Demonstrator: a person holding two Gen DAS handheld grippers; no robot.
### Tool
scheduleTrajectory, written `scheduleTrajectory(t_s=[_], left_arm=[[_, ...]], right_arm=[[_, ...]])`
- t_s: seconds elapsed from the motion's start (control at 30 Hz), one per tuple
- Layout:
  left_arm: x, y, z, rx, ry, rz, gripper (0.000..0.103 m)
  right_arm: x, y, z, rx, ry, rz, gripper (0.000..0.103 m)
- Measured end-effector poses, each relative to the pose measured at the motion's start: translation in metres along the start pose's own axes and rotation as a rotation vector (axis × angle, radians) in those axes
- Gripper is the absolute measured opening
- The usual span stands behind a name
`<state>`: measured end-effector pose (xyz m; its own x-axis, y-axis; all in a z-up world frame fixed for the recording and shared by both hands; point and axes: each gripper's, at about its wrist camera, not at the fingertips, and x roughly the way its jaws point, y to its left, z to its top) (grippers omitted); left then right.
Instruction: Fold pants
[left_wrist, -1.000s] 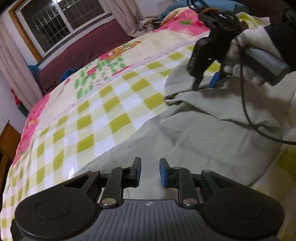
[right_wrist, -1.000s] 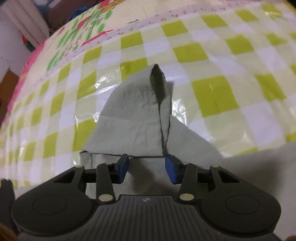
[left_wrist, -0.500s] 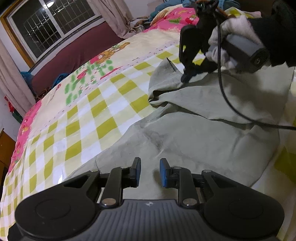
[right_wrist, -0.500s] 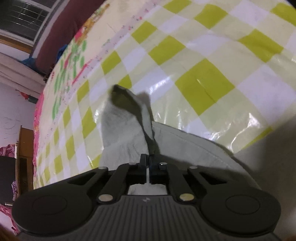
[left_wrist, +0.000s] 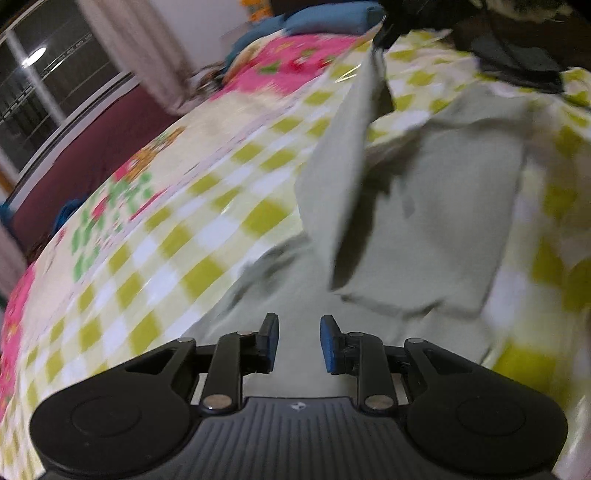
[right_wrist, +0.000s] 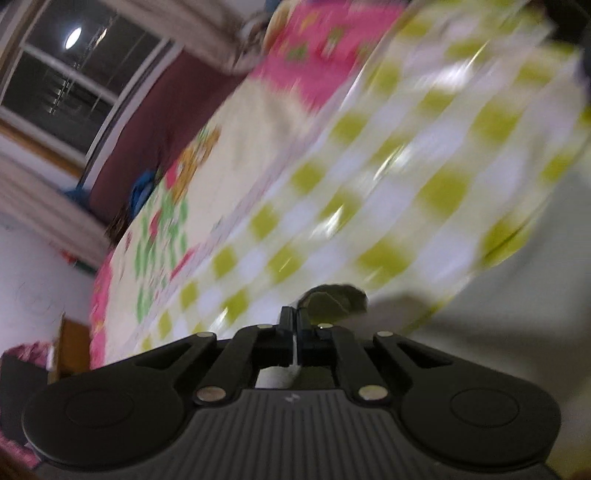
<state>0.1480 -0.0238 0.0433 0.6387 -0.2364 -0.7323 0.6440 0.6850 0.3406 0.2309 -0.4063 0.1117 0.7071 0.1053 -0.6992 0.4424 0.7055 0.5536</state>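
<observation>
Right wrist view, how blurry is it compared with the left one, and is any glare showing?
Right wrist view: heavy motion smear over the checked bedspread, glare streaks on its glossy squares, only the right gripper sharp. Left wrist view: milder blur, the lifted pants readable, a lamp reflected in the window.

Both wrist views angle down, close over the checked bedspread (left_wrist: 177, 240).

Bed (left_wrist: 177, 236): glossy cover, yellow-green and white checks, pink floral border. Directly on it: grey-green pants (left_wrist: 436, 229), partly lifted; blue bundle (left_wrist: 325, 22) at far end, possibly a pillow.
</observation>
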Motion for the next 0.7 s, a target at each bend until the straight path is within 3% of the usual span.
scheduleTrajectory(t_s=[0.2,0.43,0.57,0.7], left_arm=[[0.01,-0.053,0.045,0.1,-0.057,-0.121,0.043],[0.023,-0.106,0.081,0.215,-0.057,-0.224,0.044],[0.028,-0.121,0.092,0.259,-0.033,-0.246,0.044],[0.033,-0.125,0.098,0.263,-0.013,-0.262,0.047]], right_arm=[[-0.067,-0.065,0.028,-0.026,-0.084,-0.147,0.002],[-0.056,-0.156,0.03,0.038,-0.023,-0.312,0.002],[-0.051,-0.179,0.028,0.052,0.028,-0.349,0.002],[-0.065,-0.181,0.034,0.033,0.0,-0.312,0.002]])
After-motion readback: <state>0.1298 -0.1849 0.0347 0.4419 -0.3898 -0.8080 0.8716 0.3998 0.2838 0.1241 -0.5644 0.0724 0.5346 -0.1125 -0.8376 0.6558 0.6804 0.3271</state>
